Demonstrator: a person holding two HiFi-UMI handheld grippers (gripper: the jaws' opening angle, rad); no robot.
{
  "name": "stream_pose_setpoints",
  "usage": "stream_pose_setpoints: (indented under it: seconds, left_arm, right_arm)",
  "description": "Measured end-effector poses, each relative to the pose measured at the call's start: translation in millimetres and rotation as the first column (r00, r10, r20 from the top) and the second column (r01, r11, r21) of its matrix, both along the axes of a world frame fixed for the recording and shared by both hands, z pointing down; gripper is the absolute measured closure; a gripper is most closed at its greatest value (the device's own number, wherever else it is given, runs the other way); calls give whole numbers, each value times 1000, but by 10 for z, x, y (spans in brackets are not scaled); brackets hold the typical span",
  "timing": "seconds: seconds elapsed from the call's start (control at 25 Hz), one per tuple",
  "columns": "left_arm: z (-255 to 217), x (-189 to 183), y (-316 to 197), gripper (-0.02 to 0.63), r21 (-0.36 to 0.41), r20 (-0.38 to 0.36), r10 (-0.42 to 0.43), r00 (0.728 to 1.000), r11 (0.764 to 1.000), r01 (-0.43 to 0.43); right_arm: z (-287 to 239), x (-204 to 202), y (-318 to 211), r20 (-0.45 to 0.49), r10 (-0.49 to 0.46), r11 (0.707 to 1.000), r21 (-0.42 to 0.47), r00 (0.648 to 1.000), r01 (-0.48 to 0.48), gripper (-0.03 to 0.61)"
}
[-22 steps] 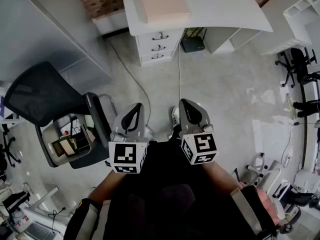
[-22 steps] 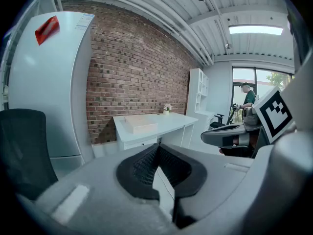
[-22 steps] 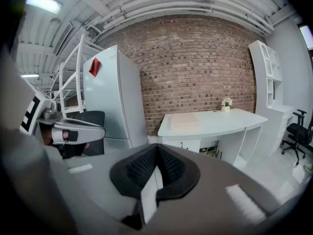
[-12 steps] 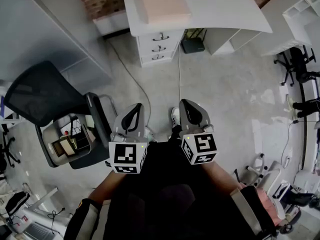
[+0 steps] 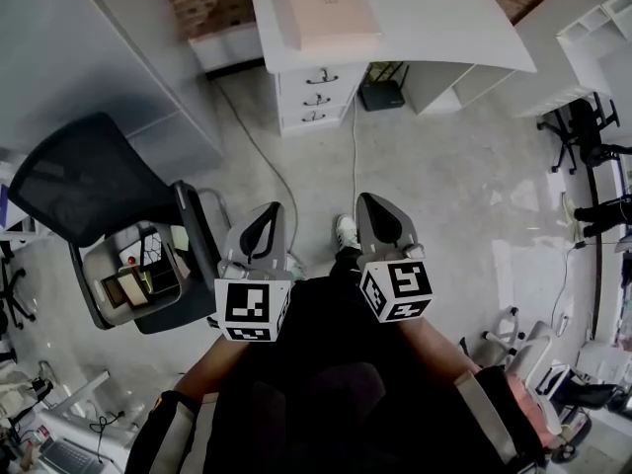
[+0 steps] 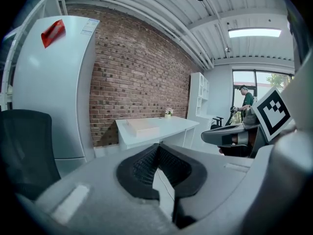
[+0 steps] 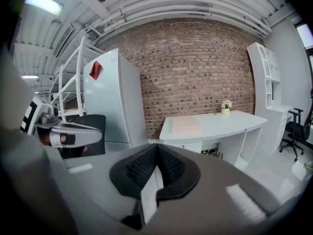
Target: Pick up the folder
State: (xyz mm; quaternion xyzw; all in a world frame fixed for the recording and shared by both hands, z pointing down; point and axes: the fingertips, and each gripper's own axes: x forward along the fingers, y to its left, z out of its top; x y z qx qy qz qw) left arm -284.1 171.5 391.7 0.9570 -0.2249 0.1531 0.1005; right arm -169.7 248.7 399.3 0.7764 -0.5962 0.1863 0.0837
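A pale pink folder (image 5: 324, 10) lies flat on the white desk (image 5: 444, 23) at the top of the head view; it also shows as the folder (image 6: 143, 127) and the folder (image 7: 186, 125) in the two gripper views. My left gripper (image 5: 267, 217) and right gripper (image 5: 379, 210) are side by side, held well short of the desk above the floor. Both are shut, pads together, with nothing between them.
A drawer unit (image 5: 318, 94) stands under the desk, with a black router (image 5: 383, 93) and a cable (image 5: 259, 151) on the floor. A black office chair (image 5: 94, 191) loaded with a box stands left. A white cabinet (image 5: 79, 57) is at upper left. More chairs (image 5: 583, 131) stand right.
The view has shifted slightly, so the desk and folder sit a little to the right in the picture. Both grippers stay shut and side by side.
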Motion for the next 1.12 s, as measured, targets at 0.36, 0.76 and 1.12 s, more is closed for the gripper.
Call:
stream_pose_setpoints:
  seconds: [0.36, 0.76, 1.12]
  left_arm:
    - [-140, -23, -61, 617, 19, -44, -6, 999, 1000, 7]
    - [-71, 178, -336, 617, 31, 4, -53, 999, 998, 53]
    - [-4, 917, -632, 617, 25, 45, -55, 997, 998, 54]
  right_arm:
    - [-170, 2, -12, -44, 12, 1000, 18, 999, -12, 577]
    - [-15, 247, -330, 11, -20, 1000, 17, 1000, 20, 577]
    - [55, 990, -696, 38, -34, 999, 6, 999, 34, 577]
